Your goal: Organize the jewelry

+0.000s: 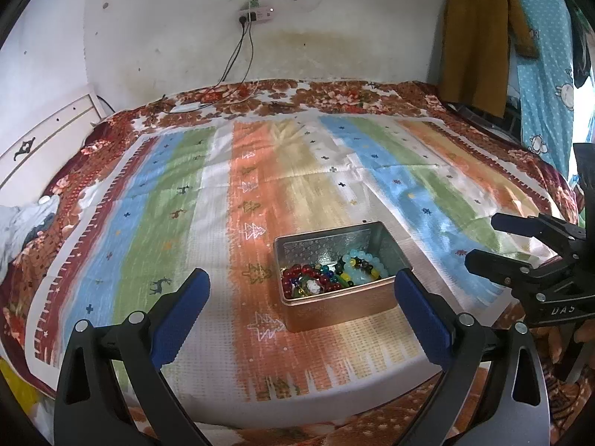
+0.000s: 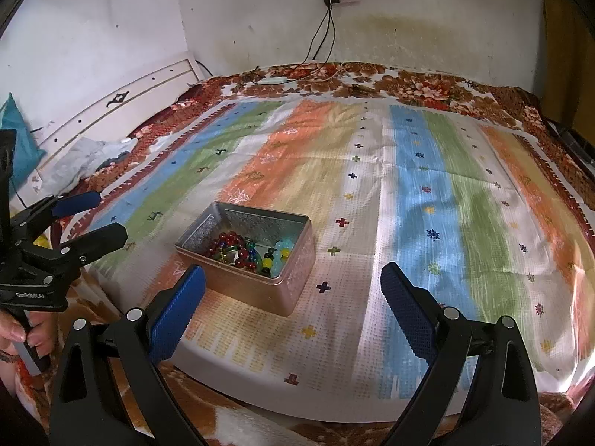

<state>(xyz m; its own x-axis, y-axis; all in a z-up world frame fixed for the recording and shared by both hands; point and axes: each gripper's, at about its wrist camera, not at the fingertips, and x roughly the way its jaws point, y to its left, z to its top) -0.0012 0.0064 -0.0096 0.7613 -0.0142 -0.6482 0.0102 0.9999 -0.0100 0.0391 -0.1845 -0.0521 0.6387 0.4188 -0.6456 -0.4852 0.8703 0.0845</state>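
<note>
1. Left wrist view: the left gripper [image 1: 301,290] hovers over the near edge of the striped cloth [image 1: 260,171] with its blue-padded fingers [image 1: 178,314] spread wide and nothing between them.
2. Straight ahead of it, between the finger tips in this view, sits an open metal tin [image 1: 336,310], its copper-coloured front wall facing the camera and its silvery inside visible.
3. The tin holds the beaded bracelets [image 1: 331,275]: dark red beads on the left, a pale blue strand on the right, green, yellow and dark beads mixed between.
4. The right gripper [image 1: 483,239] shows at the right edge of that view, its black fingers parted and empty, well to the right of the tin.
5. Right wrist view: the right gripper's [image 2: 292,290] pads are also wide apart, holding nothing; the tin [image 2: 260,290] lies ahead and to the left, near the left pad.
6. The cloth is spread on a floral blanket [image 1: 334,96], and a power strip [image 1: 256,15] with cables hangs on the white wall behind.
</note>
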